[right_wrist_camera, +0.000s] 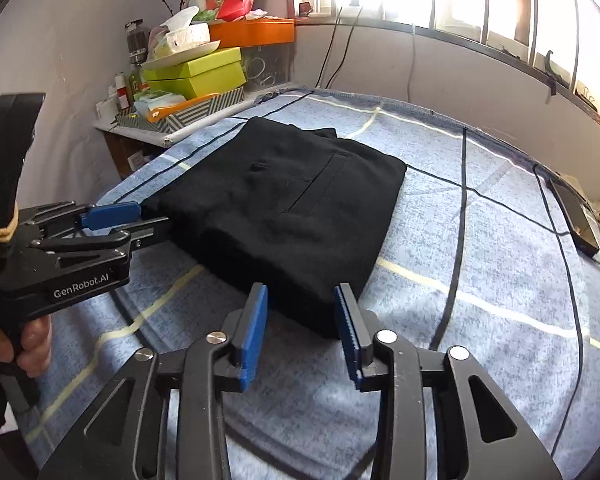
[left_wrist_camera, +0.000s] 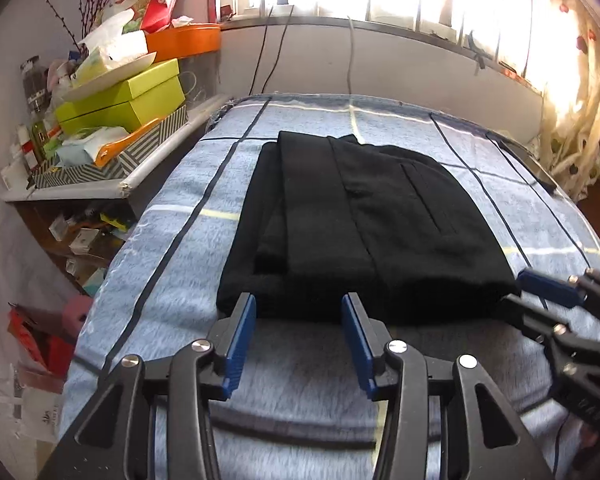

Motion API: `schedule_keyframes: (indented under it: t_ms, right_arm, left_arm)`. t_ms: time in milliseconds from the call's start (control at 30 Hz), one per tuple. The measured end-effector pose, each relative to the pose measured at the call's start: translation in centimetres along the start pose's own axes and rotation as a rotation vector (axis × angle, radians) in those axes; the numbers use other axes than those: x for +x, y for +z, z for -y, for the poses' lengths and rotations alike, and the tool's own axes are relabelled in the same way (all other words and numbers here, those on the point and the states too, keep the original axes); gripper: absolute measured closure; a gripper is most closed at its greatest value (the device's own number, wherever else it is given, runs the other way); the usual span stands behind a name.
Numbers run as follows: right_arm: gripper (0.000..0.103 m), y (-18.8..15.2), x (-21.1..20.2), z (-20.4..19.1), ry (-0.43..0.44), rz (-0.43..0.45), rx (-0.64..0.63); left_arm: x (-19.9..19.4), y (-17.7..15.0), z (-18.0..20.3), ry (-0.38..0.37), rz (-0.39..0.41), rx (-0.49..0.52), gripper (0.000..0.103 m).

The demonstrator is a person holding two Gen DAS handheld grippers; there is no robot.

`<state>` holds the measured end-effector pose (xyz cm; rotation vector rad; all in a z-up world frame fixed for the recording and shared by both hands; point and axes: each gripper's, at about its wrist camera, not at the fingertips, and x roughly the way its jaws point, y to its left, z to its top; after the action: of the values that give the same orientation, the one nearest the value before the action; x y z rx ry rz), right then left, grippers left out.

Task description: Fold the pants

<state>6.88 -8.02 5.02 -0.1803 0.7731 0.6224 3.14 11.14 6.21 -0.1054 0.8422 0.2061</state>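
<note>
Sunlit window bars are glowing behind a blue checked bed cover (left_wrist_camera: 172, 248). From the left wrist view, the left gripper (left_wrist_camera: 299, 304) is angling down, its jaws standing apart and empty, with the folded black pants (left_wrist_camera: 360, 224) lying just past the fingertips. The right gripper (left_wrist_camera: 540, 296) is sitting at the pants' right corner.

From the right wrist view, the right gripper's jaws are gaping, straddling the pants' near corner without pressing. A hand (right_wrist_camera: 16, 344) is gripping the left gripper, which is reading "GenRobot.AI". Green boxes (right_wrist_camera: 196, 72) are sitting far left.
</note>
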Motion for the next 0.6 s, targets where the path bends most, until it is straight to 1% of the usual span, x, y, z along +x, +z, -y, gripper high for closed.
schedule_keyframes:
  t_ms: [167,333,400,500,600]
  right_arm:
    - [0.062,-1.9,-0.5,-0.4,-0.005,-0.044,-0.007]
    - [0.061,-3.0,0.4,-1.0,-0.030,-0.103,-0.026]
    - [0.058,-3.1,0.5,-1.1,-0.036,-0.107,-0.030]
    - [0.053,-3.1,0.7,-1.0,-0.043,-0.109,-0.024]
    - [0.051,-3.1,0.7,-0.9,-0.049,-0.110,-0.018]
  left_arm:
    - [-0.9,-1.4,0.8,-0.012,-0.027,0.018,0.055]
    - [-0.3,-2.1,2.0,-0.011,-0.068,0.060,0.055]
    - [0.0,-2.4,2.2,-0.017,-0.084,0.070,0.055]
    - [-0.3,-2.8,2.3,-0.020,-0.074,0.075,0.054]
    - [-0.3,-2.9,2.2,-0.023,-0.074,0.072,0.054]
